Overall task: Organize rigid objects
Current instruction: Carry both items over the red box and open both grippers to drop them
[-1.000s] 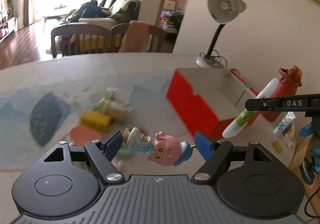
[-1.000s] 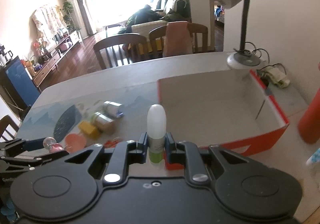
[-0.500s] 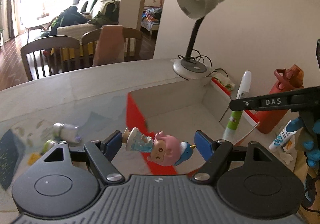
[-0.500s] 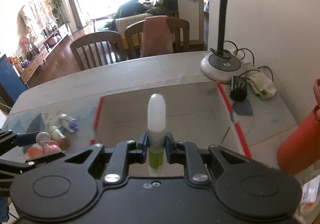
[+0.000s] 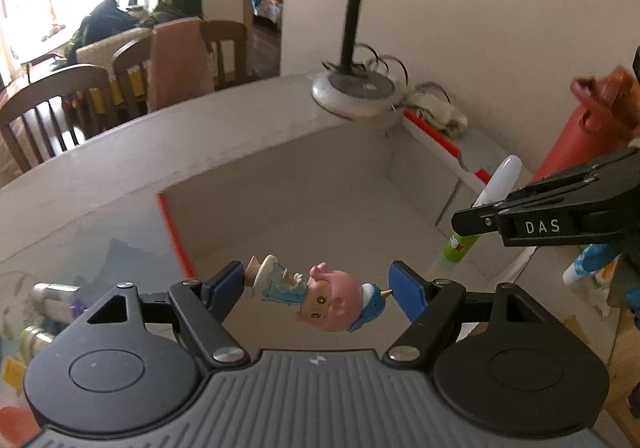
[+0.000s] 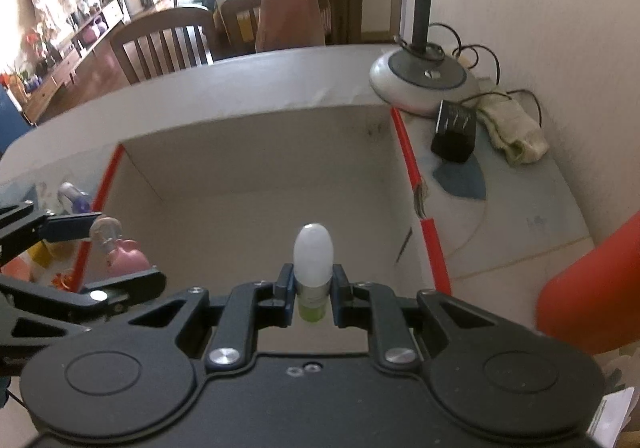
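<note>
My left gripper [image 5: 318, 286] is shut on a small figurine [image 5: 316, 294] with a pink head and blue dress, held sideways over the near left corner of the red box [image 5: 176, 244]. My right gripper [image 6: 314, 290] is shut on a white-capped green bottle [image 6: 313, 268], held upright over the box's near edge [image 6: 430, 240]. The bottle [image 5: 486, 207] and right gripper show at the right of the left wrist view. The figurine [image 6: 124, 254] and left gripper [image 6: 102, 244] show at the left of the right wrist view. The box interior looks empty.
A desk lamp [image 6: 418, 81] stands behind the box, with a black adapter [image 6: 454, 129] and cloth [image 6: 512, 127] beside it. A red bottle [image 5: 588, 127] stands to the right. Small bottles [image 5: 56, 294] and toys lie left of the box. Chairs [image 6: 164, 41] stand beyond the table.
Both grippers have moved forward and right with their objects, from the table left of the box to above the box. The box now fills the view under them.
</note>
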Motion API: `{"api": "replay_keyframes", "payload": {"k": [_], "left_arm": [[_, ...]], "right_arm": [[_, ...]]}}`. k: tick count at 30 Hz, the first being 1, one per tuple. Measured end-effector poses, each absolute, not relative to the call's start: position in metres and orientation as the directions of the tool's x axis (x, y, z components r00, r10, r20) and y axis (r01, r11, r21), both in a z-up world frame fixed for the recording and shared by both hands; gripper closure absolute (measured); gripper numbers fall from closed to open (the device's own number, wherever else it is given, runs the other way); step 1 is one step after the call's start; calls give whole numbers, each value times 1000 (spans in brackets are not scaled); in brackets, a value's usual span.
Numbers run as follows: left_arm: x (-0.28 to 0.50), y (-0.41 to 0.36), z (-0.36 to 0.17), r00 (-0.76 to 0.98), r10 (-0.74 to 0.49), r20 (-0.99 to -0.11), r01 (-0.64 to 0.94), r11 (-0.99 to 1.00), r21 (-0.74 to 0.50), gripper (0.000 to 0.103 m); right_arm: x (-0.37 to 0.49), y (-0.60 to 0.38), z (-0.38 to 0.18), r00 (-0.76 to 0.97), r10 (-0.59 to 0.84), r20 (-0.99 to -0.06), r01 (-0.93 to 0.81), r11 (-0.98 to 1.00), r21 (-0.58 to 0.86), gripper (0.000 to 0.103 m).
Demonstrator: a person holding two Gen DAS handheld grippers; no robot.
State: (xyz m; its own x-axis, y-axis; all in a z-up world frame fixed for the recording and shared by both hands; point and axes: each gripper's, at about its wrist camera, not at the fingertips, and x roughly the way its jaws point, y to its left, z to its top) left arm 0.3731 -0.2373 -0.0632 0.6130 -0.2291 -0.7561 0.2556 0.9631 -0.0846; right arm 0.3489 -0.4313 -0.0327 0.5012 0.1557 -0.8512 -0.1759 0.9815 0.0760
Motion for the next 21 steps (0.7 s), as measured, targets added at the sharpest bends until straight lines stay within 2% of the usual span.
{"api": "replay_keyframes", "payload": {"k": [21], "left_arm": [[434,-272,-125,361,-155,-920,246,967,-67,24]], "right_arm": [[413,-413,-85,402,148,-904,-226,972,59,87]]}}
